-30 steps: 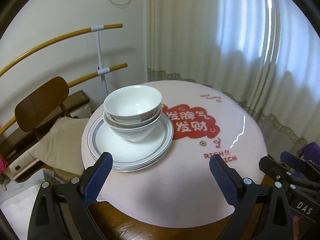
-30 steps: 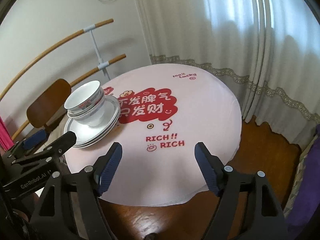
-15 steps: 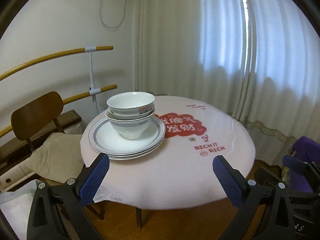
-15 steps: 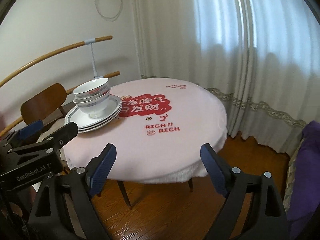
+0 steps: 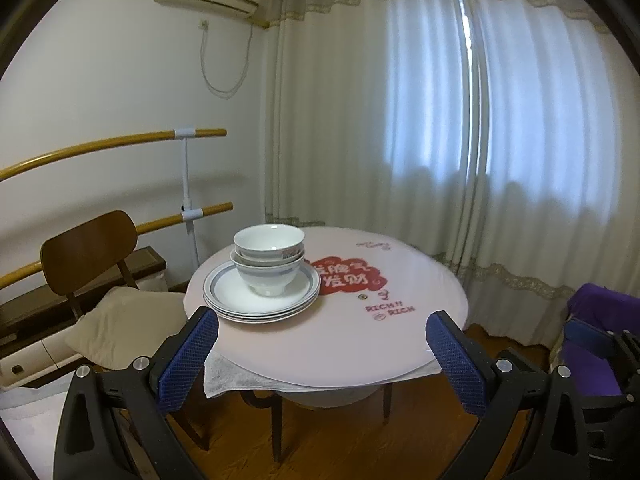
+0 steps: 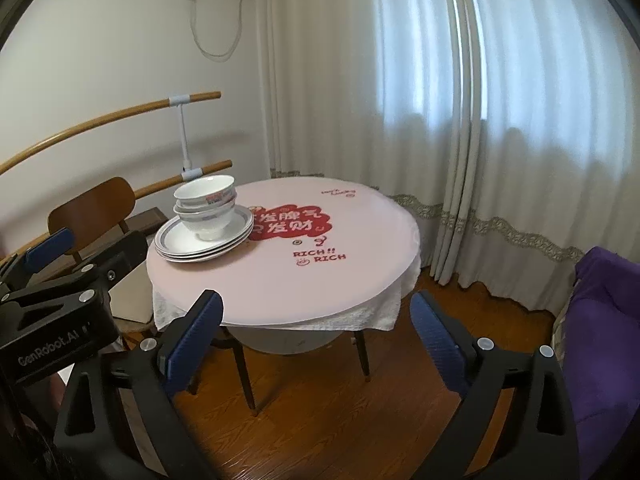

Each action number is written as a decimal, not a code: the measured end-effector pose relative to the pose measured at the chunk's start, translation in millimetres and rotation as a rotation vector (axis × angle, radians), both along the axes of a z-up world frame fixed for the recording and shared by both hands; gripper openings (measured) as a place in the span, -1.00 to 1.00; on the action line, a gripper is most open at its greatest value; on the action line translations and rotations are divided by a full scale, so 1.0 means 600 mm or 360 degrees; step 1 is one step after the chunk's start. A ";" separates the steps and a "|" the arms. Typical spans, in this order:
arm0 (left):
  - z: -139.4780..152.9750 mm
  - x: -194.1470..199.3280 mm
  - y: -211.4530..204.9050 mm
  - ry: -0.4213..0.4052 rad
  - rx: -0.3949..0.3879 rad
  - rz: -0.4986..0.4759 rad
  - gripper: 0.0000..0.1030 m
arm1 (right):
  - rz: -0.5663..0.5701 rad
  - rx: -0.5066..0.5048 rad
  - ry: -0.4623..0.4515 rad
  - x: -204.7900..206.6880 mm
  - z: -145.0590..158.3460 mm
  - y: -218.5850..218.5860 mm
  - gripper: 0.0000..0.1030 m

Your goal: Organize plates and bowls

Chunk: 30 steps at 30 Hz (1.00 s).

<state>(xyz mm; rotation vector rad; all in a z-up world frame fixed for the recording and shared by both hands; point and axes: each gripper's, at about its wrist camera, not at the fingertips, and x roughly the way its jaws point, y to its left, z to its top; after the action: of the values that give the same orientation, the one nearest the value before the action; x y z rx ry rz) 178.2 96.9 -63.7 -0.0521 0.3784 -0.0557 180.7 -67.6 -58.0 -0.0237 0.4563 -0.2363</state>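
Both hand-held grippers pulled back from bench point(image 5: 420, 344) — left point(image 5: 322, 354), right point(image 6: 316, 330) jaws just opened wide, empty; bowls point(image 5: 269, 258) on plates point(image 5: 236, 296), mid-left.

A round desk point(image 6: 360, 280) under a pink printed cover carries stacked plates point(image 6: 204, 240) with nested bowls point(image 6: 206, 208) on top, near its left edge. The right tool point(image 6: 316, 336), jaws just widened and empty, hangs well short of the desk, over the wooden floor point(image 6: 320, 408).

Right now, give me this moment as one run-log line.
left gripper: open, empty | right gripper: open, empty, jaws just opened | nested bowls on stacked plates | round table: dishes untouched
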 end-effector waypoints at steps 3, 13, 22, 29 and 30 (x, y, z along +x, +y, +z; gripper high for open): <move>0.009 -0.030 0.004 -0.0034 -0.0030 0.0017 0.99 | -0.0006 -0.0017 -0.0031 -0.019 0.012 0.005 0.88; 0.025 -0.077 -0.001 -0.0076 -0.0012 0.0021 0.99 | -0.0066 0.0019 -0.0113 -0.057 0.040 -0.009 0.89; 0.036 -0.084 -0.001 -0.0115 -0.0013 -0.0012 0.99 | -0.0052 0.0015 -0.0168 -0.065 0.054 -0.005 0.91; 0.042 -0.087 -0.001 -0.0157 -0.0005 -0.0018 0.99 | -0.0050 0.0014 -0.0194 -0.069 0.061 -0.001 0.91; 0.042 -0.088 0.000 -0.0161 -0.0008 -0.0022 0.99 | -0.0053 0.0015 -0.0198 -0.070 0.062 -0.001 0.91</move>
<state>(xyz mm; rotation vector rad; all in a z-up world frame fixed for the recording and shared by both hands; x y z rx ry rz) 125.2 96.6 -38.6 -0.0517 0.2776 -0.0725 138.6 -68.5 -20.8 0.0081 0.3340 -0.2666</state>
